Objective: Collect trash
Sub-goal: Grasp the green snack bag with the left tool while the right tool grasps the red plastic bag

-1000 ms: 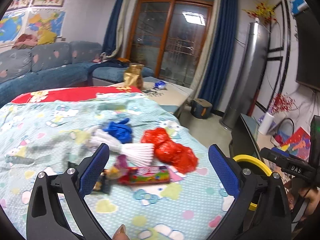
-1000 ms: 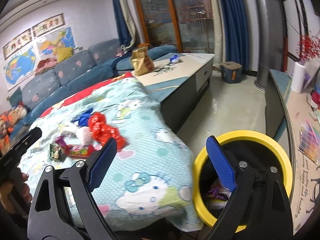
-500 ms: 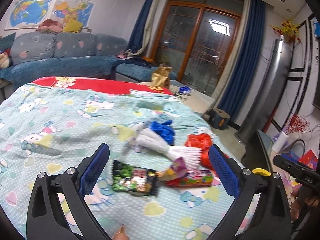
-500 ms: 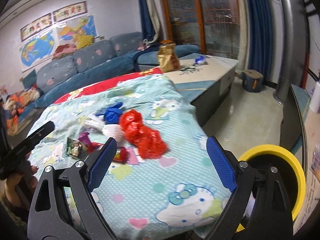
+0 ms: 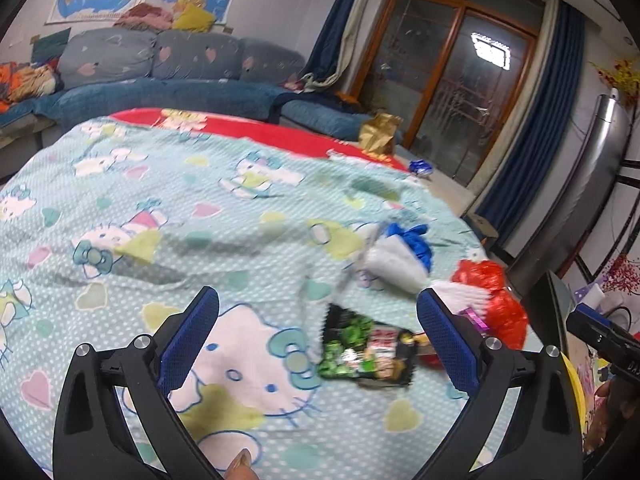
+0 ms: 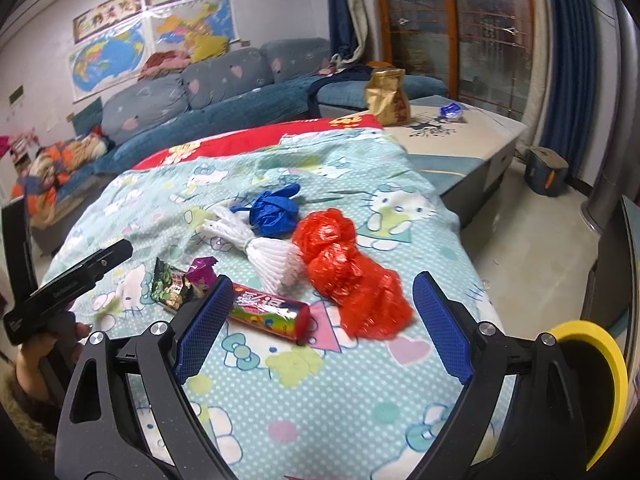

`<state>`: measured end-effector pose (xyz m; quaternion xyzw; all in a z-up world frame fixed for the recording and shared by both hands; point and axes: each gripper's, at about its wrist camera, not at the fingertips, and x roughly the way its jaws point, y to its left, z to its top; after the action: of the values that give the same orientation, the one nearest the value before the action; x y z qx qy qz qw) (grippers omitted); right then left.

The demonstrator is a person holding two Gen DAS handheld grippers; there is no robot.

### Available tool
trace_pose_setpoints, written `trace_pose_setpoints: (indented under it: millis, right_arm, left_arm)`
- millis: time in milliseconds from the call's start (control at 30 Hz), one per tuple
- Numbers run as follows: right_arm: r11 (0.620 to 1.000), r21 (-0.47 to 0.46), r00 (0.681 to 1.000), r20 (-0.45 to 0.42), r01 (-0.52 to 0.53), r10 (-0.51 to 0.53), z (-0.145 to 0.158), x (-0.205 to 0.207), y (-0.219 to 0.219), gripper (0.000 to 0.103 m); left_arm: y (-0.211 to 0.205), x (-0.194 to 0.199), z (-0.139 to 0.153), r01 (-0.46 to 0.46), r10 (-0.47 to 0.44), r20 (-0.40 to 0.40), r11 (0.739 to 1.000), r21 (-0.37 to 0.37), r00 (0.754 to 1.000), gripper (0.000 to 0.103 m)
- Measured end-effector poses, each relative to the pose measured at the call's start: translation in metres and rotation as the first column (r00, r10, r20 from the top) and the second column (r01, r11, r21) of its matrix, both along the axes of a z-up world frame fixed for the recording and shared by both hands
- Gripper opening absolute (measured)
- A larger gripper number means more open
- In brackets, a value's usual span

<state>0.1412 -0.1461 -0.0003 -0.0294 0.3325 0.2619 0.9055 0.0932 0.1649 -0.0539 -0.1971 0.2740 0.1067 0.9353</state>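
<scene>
Trash lies on a Hello Kitty blanket (image 6: 320, 392): a crumpled red plastic bag (image 6: 348, 276), a white foam net (image 6: 272, 260), a blue bag (image 6: 274, 210), a colourful candy tube (image 6: 268, 312), a purple wrapper (image 6: 202, 272) and a green snack packet (image 6: 170, 286). My right gripper (image 6: 320, 328) is open and empty, just in front of the tube and red bag. My left gripper (image 5: 320, 344) is open and empty above the blanket; the green packet (image 5: 366, 350) lies between its fingers, with the white net (image 5: 394, 264), blue bag (image 5: 416, 240) and red bag (image 5: 496, 300) beyond.
A yellow-rimmed bin (image 6: 596, 376) stands on the floor at the right of the bed; its rim shows in the left wrist view (image 5: 574, 384). A low table (image 6: 448, 136) with a gold bag (image 6: 388, 96) stands behind. A blue sofa (image 6: 208, 96) lines the back wall.
Both grippers have swung left, away from the bin and over the blanket. The right one has come closer to the trash pile. Both stay open.
</scene>
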Motion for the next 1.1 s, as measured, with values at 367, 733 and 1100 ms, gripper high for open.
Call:
trace_pose_setpoints:
  millis: [367,733,1100]
  right_arm:
    - [0.996,-0.078,0.997,-0.065,0.032,-0.038,-0.031,0.055,0.007,0.083]
    - [0.999,-0.047,0.974,-0.228,0.0,-0.011,-0.072,0.078,-0.003,0.053]
    - [1.0,0.004,0.974,-0.227,-0.007,0.007,-0.074,0.057,-0.008,0.018]
  left_arm:
    - [-0.006,0.022,-0.029,0.094,-0.103,-0.06,0.987,-0.133,0.993,0.094]
    - [-0.027,0.045,-0.045,0.141,-0.159,-0.135,0.98,-0.137,0.978,0.054]
    - [-0.025,0.04,-0.047,0.165,-0.186,-0.119,0.972,-0.17,0.975,0.016]
